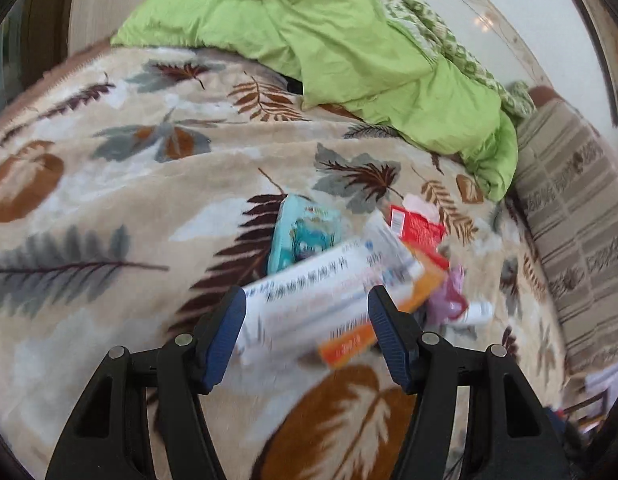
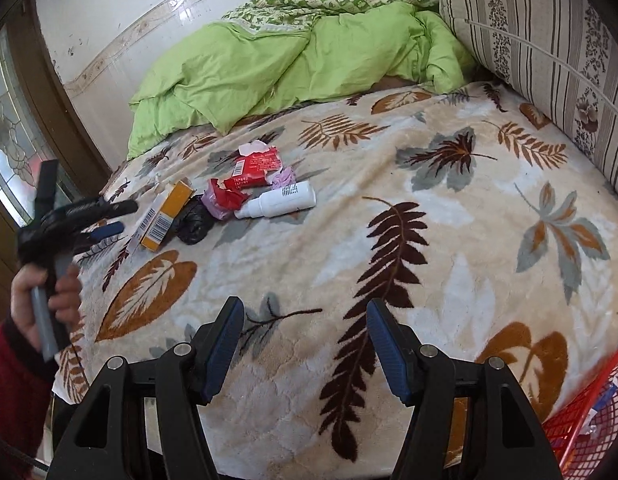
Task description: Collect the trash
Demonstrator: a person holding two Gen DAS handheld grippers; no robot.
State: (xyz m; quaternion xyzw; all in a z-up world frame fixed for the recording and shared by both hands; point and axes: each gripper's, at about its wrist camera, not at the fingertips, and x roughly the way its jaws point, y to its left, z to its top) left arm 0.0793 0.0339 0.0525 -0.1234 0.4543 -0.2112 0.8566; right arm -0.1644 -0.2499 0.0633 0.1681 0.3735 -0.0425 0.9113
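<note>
left gripper [image 1: 307, 320]: jaws apart, nothing pinched, over flat white carton [image 1: 309, 296]
right gripper [image 2: 305, 336]: jaws wide, empty, above fuzzy leaf-print blanket [image 2: 389, 264]
basket [image 2: 581, 412]: red plastic mesh

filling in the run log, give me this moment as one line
left hand-held gripper: open, over white box | right hand-held gripper: open, empty, above blanket | trash pile: on blanket | red basket: beside bed

**Materials and finishes on the bed**

Blanket [image 2: 389, 216]: plush fleece, matt, deep nap, leaf print. Quilt [image 2: 245, 64]: thin green cloth, smooth, creased, slight sheen. Spray bottle [image 2: 281, 200]: smooth white plastic. Orange box [image 2: 169, 216]: printed cardboard. Red wrapper [image 2: 257, 166]: crinkled glossy film. Basket [image 2: 585, 416]: red plastic mesh. Wall [image 2: 157, 4]: glossy glazed tile. Finger pads [image 2: 223, 344]: ribbed blue rubber on matt black plastic.
</note>
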